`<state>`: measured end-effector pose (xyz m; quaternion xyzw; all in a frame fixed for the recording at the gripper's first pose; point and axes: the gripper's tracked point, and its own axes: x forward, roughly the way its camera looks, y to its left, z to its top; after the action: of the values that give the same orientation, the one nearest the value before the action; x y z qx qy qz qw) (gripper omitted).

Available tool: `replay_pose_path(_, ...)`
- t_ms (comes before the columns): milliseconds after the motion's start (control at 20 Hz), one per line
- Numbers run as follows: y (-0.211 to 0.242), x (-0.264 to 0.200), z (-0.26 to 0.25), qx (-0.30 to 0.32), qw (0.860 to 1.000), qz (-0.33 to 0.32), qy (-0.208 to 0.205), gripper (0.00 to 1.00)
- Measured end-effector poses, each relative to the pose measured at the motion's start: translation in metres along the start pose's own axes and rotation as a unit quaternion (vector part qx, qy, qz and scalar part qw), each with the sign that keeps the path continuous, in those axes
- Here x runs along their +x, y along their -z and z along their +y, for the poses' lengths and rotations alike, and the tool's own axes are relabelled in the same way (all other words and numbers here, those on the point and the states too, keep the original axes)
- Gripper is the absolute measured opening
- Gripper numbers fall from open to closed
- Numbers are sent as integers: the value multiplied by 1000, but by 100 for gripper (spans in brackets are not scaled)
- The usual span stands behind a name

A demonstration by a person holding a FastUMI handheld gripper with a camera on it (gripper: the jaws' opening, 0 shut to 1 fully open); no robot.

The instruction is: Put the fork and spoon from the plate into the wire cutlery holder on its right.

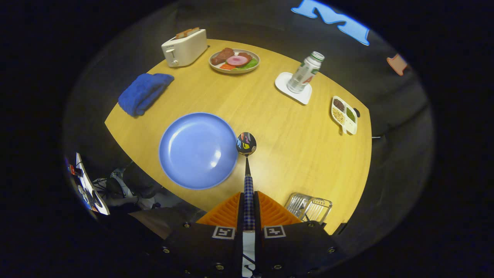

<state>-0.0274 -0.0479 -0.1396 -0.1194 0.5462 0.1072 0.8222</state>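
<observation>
My gripper (249, 206) is shut on the checkered handle of the spoon (246, 143), held high above the table. The spoon's shiny bowl points forward, beyond the fingers, hanging over the table just right of the blue plate (198, 150). The plate's surface is bare. The wire cutlery holder (308, 207) stands right of the fingers, near the table's front edge, with what looks like a fork's tines inside it.
On the round wooden table (278, 127) lie a blue cloth (144, 92), a toaster (184, 48), a plate of food (234, 60), a bottle (305, 72) on a white coaster, and a small divided dish (344, 114) at the right.
</observation>
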Motion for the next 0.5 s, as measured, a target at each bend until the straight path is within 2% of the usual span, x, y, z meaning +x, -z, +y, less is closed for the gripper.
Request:
replay_pose_path(200, 29, -30, -43, 37, 999, 3, 31, 13)
replay_pose_path(500, 78, -50, -78, 79, 995, 34, 50, 13)
